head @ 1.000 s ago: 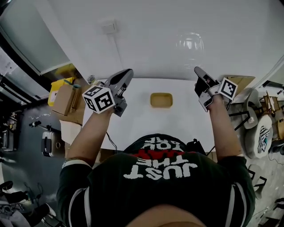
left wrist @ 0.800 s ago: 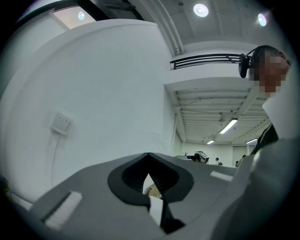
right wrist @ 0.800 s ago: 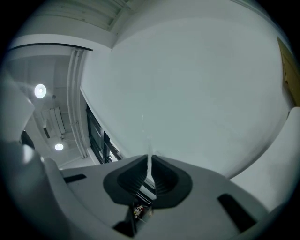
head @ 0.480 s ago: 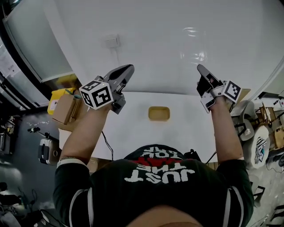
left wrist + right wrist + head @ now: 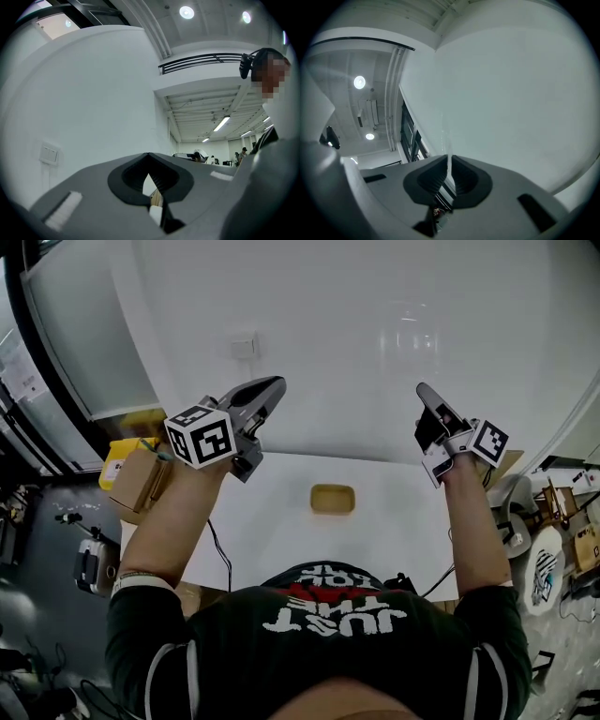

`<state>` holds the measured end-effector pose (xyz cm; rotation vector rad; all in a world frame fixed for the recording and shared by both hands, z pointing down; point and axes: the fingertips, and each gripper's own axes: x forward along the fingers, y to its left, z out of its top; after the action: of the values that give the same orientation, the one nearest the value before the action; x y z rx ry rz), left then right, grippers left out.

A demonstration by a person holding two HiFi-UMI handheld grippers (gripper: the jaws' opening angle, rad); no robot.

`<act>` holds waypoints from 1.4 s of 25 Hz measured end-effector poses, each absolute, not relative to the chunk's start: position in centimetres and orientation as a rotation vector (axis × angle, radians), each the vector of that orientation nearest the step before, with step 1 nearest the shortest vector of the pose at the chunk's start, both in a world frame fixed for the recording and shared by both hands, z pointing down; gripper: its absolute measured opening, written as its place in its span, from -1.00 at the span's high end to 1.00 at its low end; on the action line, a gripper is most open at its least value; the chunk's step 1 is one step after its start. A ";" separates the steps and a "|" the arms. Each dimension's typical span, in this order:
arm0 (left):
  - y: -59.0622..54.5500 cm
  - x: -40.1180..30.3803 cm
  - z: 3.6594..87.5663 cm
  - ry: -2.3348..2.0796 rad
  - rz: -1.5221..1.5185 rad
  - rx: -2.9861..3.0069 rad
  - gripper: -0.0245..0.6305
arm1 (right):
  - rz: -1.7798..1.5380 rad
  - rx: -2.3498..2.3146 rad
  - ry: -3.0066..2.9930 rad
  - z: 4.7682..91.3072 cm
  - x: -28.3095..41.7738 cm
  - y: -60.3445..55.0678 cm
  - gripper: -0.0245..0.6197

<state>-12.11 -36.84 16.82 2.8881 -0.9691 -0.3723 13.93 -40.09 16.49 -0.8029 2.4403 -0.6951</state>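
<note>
Over the last second both grippers have tipped a little further up: in the left gripper view the wall switch (image 5: 48, 153) has slid lower, and in the head view the dish (image 5: 333, 499) sits nearer the person.

The left gripper (image 5: 272, 383) and right gripper (image 5: 422, 388) are held high, pointing at the far wall, well apart from each other and well above the table (image 5: 281, 512). Each gripper view shows its jaws closed tip to tip with nothing between them.

The dish lies alone in the middle of the table, between the two arms and untouched. A box (image 5: 141, 474) stands off the table's left edge.

This looks like a raised start pose, with no handling begun. Reaching the dish would call for lowering a gripper and parting its jaws first.
</note>
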 end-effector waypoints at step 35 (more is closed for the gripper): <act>-36.4 -11.5 16.2 -0.986 -0.368 2.877 0.91 | -0.707 -0.785 2.446 17.2 14.0 -40.5 0.83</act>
<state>-11.54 -36.40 16.18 2.8766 -0.9858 -0.3675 13.99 -40.51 17.24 -0.7855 2.4459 -0.7070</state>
